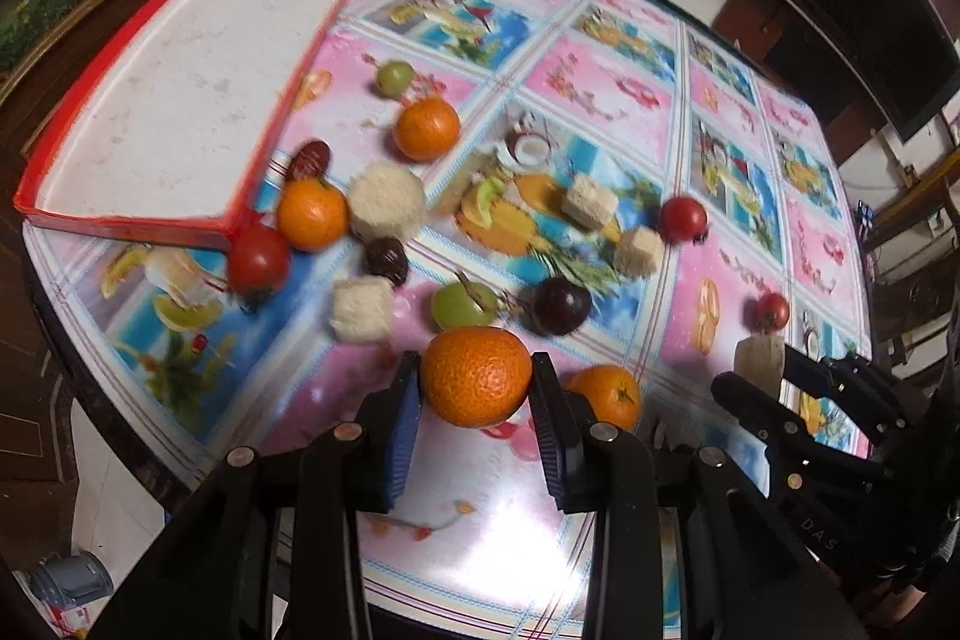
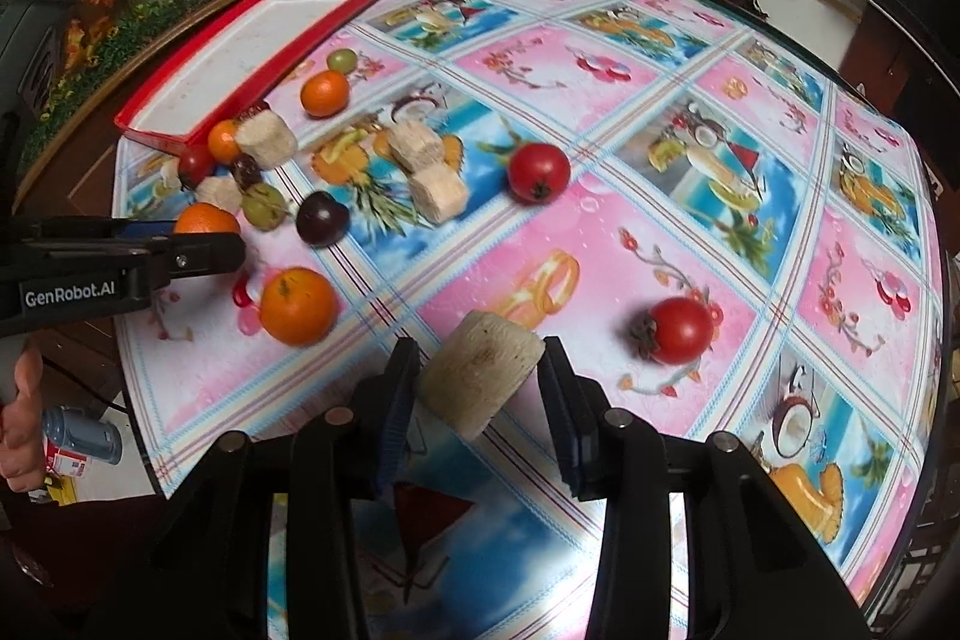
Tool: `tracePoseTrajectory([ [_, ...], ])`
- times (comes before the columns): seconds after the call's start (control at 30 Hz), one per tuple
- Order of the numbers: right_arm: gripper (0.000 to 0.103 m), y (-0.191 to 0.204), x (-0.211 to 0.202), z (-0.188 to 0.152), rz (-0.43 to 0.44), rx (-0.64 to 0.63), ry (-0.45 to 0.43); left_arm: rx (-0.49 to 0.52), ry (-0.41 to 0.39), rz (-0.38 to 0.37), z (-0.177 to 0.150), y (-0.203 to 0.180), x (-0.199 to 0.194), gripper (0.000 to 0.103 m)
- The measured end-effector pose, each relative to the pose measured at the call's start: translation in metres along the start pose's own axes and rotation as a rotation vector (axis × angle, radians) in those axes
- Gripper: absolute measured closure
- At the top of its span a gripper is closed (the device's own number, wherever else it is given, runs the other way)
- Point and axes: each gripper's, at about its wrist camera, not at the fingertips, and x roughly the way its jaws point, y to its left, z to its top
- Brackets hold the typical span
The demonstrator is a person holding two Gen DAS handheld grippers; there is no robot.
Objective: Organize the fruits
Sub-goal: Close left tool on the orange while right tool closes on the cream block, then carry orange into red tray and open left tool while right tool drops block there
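- Left claw (image 1: 475,388): pads clamped on an orange (image 1: 476,376), which looks lifted just clear of the counter (image 1: 480,538).
- Right claw (image 2: 480,385): clamped on a pale cut chunk (image 2: 480,376), cylinder-ish and fibrous; I can't say what fruit it is. Chunk sits tilted between the pads.
- Step, my read: both picks made, transport not begun. The red tray (image 1: 36,202) holds nothing yet.
- Next move calls for: carry both loads to the tray at the far-left corner, clear its raised rim, release inside. The left path crosses the cluster near the tray's corner, so go high enough not to knock that fruit about.
- Near, still loose: second orange (image 1: 609,394) just beside the left claw, green grape (image 1: 462,304), dark plum (image 1: 561,305).
- Further out: tomato (image 1: 258,259) touching the tray's corner, more oranges, pale chunks and a dark date-like fruit by the rim.
- Left view only: full tray interior, bare white; also the right claw from the side, chunk in its tip.
- Right view only: tomato (image 2: 681,331) close to the right claw, another tomato (image 2: 538,172) mid-counter, and a person's hand (image 2: 21,412) at the left edge under the left claw's body.
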Motion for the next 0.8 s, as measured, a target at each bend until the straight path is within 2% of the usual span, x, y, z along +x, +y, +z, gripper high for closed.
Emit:
tracePoseTrajectory([
  [0.37,0.060,0.024,-0.004,0.038,0.074,-0.051,-0.046,-0.160,-0.106,0.041,0.039,0.066,-0.030,0.068],
  [0.8,0.060,0.084,0.013,0.100,0.210,-0.127,-0.070,-0.288,-0.138,0.127,0.072,0.154,-0.033,0.068],
])
